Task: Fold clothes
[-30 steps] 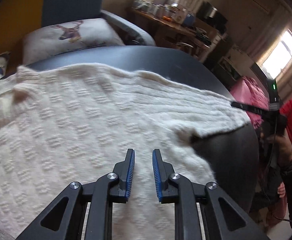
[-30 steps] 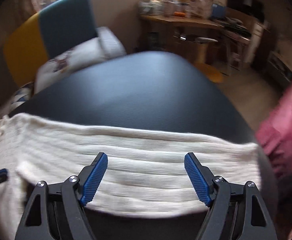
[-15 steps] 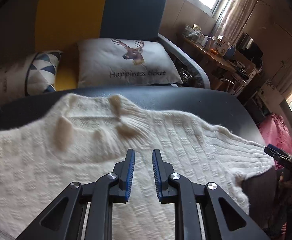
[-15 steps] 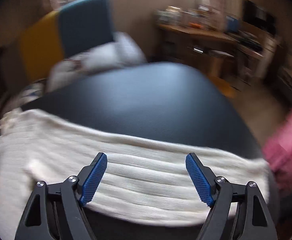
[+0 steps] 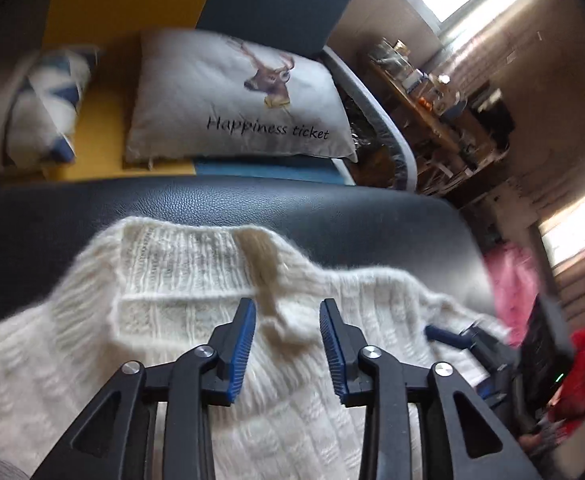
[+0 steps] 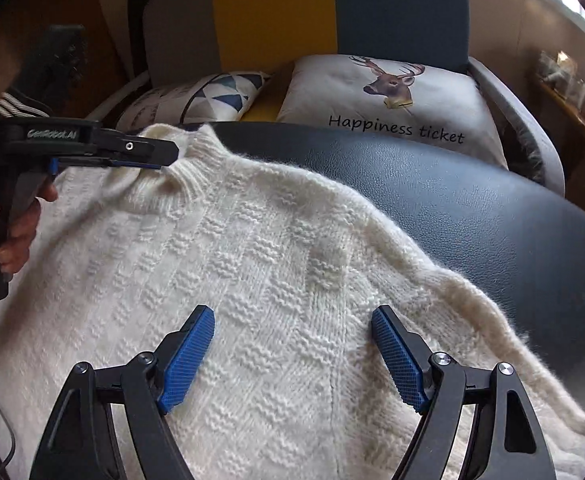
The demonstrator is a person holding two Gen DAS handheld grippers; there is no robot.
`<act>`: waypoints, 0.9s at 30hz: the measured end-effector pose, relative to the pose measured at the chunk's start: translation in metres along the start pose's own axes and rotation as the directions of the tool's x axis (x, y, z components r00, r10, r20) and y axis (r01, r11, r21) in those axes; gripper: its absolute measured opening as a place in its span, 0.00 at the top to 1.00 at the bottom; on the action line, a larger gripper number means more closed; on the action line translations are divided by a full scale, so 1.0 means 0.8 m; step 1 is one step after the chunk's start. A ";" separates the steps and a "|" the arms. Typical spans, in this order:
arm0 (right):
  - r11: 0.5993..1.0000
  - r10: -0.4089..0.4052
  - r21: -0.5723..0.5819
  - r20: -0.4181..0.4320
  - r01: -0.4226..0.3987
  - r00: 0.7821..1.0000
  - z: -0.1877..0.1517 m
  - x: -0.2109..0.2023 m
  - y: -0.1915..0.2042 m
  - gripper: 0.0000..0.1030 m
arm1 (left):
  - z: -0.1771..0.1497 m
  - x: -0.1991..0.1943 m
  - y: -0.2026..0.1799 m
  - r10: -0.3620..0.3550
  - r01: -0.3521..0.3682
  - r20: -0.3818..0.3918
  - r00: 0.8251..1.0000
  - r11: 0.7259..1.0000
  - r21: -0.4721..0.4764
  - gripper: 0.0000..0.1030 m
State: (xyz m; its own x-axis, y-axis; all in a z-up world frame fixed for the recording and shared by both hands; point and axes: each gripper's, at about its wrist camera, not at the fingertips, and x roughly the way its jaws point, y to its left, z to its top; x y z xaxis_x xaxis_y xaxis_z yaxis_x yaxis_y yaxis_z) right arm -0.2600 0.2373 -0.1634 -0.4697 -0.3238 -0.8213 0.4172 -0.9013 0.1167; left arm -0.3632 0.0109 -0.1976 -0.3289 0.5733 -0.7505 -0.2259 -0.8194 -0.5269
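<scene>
Across a black leather counter [image 6: 472, 208], cream knitted sweater [image 6: 260, 264] spread flat, ribbed collar toward a deer-print cushion [image 6: 388, 100] on the sofa [image 6: 400, 8] behind. Left gripper [image 5: 287, 334] poised at the collar, jaws partly open, nothing between them. Right gripper [image 6: 293, 354] hovering over the sweater's body, jaws spread wide, holding nothing. Hand [image 6: 18, 236] on the left gripper's handle at the sweater's left edge.

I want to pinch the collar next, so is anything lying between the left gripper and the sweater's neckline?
Nothing visible does. The left gripper, jaws open, hangs right at the collar of the white sweater, only knit between its fingers.
</scene>
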 end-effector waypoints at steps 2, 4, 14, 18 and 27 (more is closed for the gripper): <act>1.000 -0.005 -0.009 0.013 0.005 1.000 -0.005 0.001 0.000 0.16 | 0.007 0.013 0.008 -0.066 0.065 -0.030 0.997 0.998 -0.018 0.66; 1.000 -0.015 -0.027 0.027 0.015 1.000 -0.010 0.002 0.002 0.15 | 0.012 0.026 0.008 -0.158 0.156 -0.077 0.984 0.987 -0.031 0.71; 0.997 -0.061 -0.045 0.085 0.065 0.994 -0.021 0.006 0.012 0.11 | 0.042 0.052 -0.008 0.009 -0.009 -0.012 1.000 0.999 0.040 0.98; 0.996 -0.066 -0.049 0.082 0.070 0.994 -0.021 0.006 0.014 0.11 | 0.045 0.041 -0.019 0.044 -0.044 -0.018 0.999 0.999 0.029 0.93; 0.998 -0.058 -0.027 0.008 0.058 0.998 0.004 0.005 0.020 0.10 | -0.054 -0.091 0.029 0.127 -0.120 0.214 0.969 0.992 -0.042 0.80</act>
State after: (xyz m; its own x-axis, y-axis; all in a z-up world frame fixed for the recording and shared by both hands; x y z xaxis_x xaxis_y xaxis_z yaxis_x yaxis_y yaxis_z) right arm -0.2574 0.2204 -0.1632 -0.4991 -0.2731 -0.8224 0.4100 -0.9105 0.0535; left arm -0.3050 -0.0494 -0.1723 -0.5436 0.4506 -0.7081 -0.1460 -0.8815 -0.4490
